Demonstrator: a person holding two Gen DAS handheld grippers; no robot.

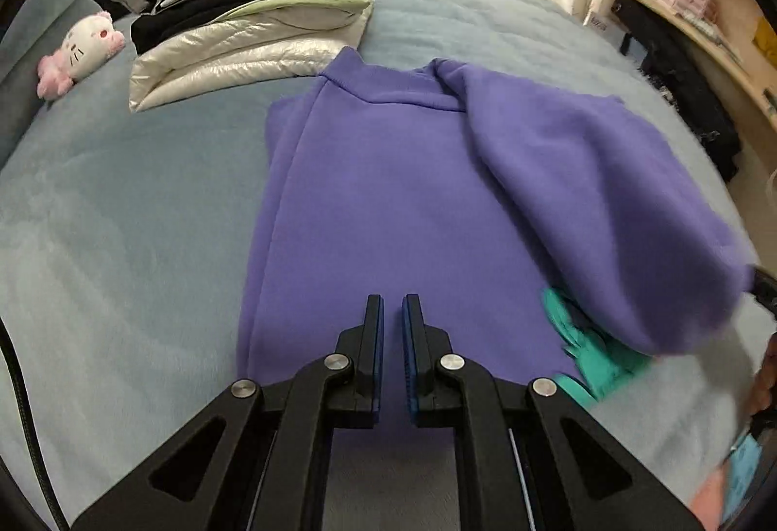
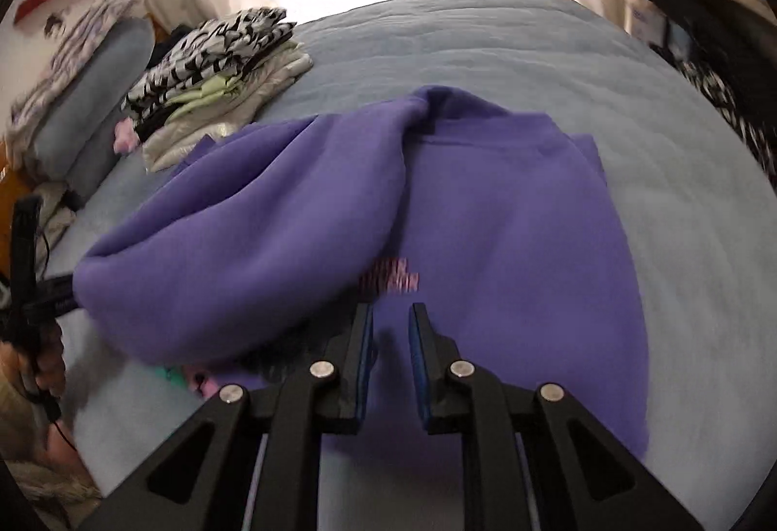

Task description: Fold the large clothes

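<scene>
Sweatshirt [image 1: 369, 201] of purple colour lies flat on the bed [image 1: 121, 215], which has a light blue cover, with the collar at the far side. In the left wrist view its left edge is folded straight, and one sleeve [image 1: 607, 201] is lifted off the body and drawn toward the near right, above a teal object [image 1: 592, 346] that is too blurred to name. In the right wrist view the lifted sleeve runs to the near left instead, and small pink lettering [image 2: 393, 278] shows on the body beside it. At the left edge of that view a hand [image 2: 34, 366] holds a black bar just beside the sleeve's end; I cannot tell if it grips the cloth.

The left gripper [image 1: 392, 312] hangs over the near part of the sweatshirt, fingers clenched with nothing between them. The right gripper [image 2: 391, 322] also hangs over the near part, fingers a little apart and empty.

A stack of folded clothes [image 1: 252, 11] stands at the far left, near the collar, and a white and pink plush toy [image 1: 82, 45] lies left of it. A wooden shelf [image 1: 704, 21] is at the far right
</scene>
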